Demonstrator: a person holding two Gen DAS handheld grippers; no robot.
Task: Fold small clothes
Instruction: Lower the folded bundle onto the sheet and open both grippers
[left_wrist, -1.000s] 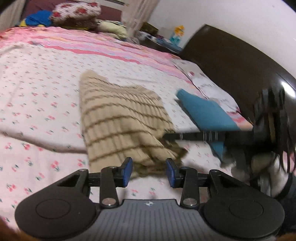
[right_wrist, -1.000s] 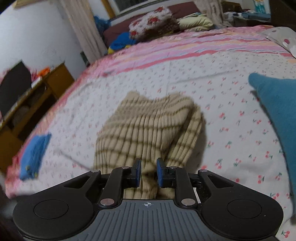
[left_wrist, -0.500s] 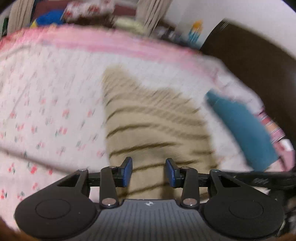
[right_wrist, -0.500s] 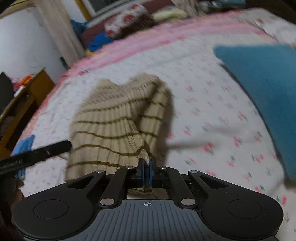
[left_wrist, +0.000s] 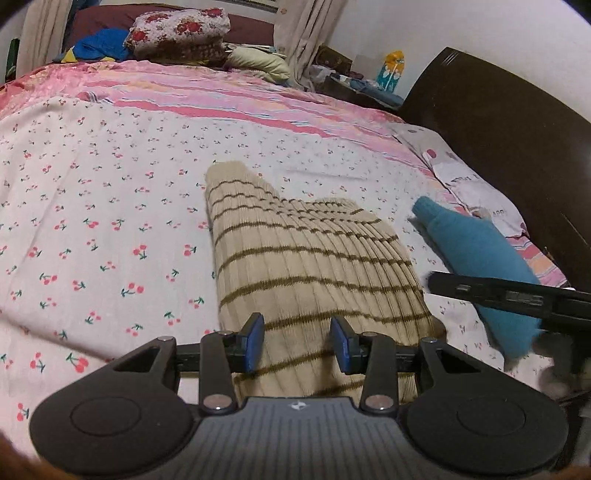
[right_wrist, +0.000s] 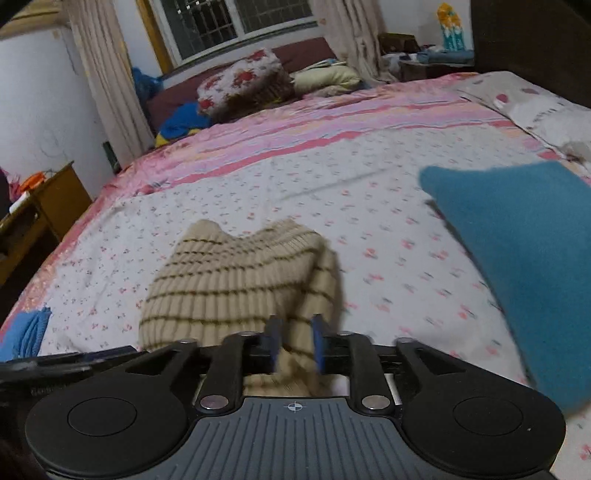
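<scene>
Opening again after a full pinch half a second ago, the right gripper (right_wrist: 295, 345) now has its blue pads (right_wrist: 317, 343) parted to a narrow gap with the near hem of the beige striped garment (right_wrist: 240, 280) between them; the frame is blurred, but the pads do not appear to press on the cloth, so I judge the hem released. The left gripper (left_wrist: 297, 343) stays at the same moderate spread as a second ago, gripping nothing, its pads (left_wrist: 255, 341) standing above the garment's near edge (left_wrist: 310, 269). A second ago the garment looked rumpled and was pulled by the right gripper; now it lies flatter on the cherry-print bedsheet (left_wrist: 92, 221), one side doubled over at the right in the right wrist view. That suggests one fold has just been laid and let go, and the next step is probably to smooth it or fold it again. Counting outward: two grippers, one beige striped garment in work, one teal garment (left_wrist: 476, 266) lying apart to the right, one blue cloth (right_wrist: 26, 332) at the bed's left edge, one flowered cushion (left_wrist: 181, 31) at the far end.
</scene>
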